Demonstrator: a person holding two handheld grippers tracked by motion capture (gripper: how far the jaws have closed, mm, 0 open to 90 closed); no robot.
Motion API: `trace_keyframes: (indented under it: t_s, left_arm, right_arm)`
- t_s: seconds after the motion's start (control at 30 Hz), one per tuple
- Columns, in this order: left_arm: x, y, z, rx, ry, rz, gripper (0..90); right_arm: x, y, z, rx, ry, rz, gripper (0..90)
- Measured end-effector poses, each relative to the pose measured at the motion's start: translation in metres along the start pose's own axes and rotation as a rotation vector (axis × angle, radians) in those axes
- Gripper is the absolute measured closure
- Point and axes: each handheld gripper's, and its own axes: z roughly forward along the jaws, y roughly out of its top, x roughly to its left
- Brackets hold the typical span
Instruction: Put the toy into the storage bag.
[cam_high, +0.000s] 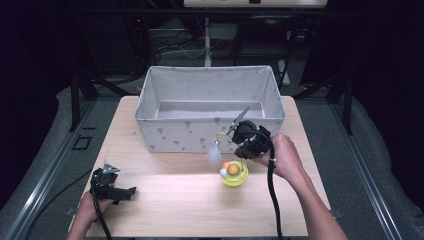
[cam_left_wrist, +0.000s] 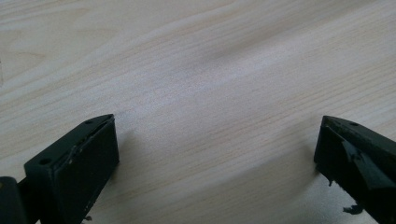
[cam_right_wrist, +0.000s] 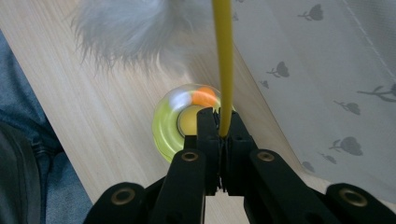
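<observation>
A cat toy stands on the wooden table (cam_high: 175, 205): a round yellow base (cam_high: 234, 174) with an orange ball (cam_high: 233, 169) in it, a thin yellow rod (cam_right_wrist: 223, 56) and a white feather tuft (cam_high: 215, 156). My right gripper (cam_high: 242, 154) hovers just above the base, in front of the box, and is shut on the yellow rod. In the right gripper view the jaws pinch the rod above the base (cam_right_wrist: 170, 128), with the feather (cam_right_wrist: 126, 28) blurred beyond. My left gripper (cam_high: 127, 192) lies low at the table's left front, open, with bare wood between its jaws (cam_left_wrist: 217, 149).
A grey fabric box (cam_high: 175, 136) with a small printed pattern stands open at the back middle of the table; its wall (cam_right_wrist: 317, 70) is close to the right gripper. Dark floor and cables lie beyond the table edges.
</observation>
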Motion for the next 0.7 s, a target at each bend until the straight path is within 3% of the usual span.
trace_keyframes:
  t_s: [0.7]
  left_arm:
    - [0.000, 0.000, 0.000, -0.001, 0.003, 0.002, 0.0]
  right_arm:
    - [-0.019, 0.011, -0.030, -0.013, -0.008, 0.024, 88.1]
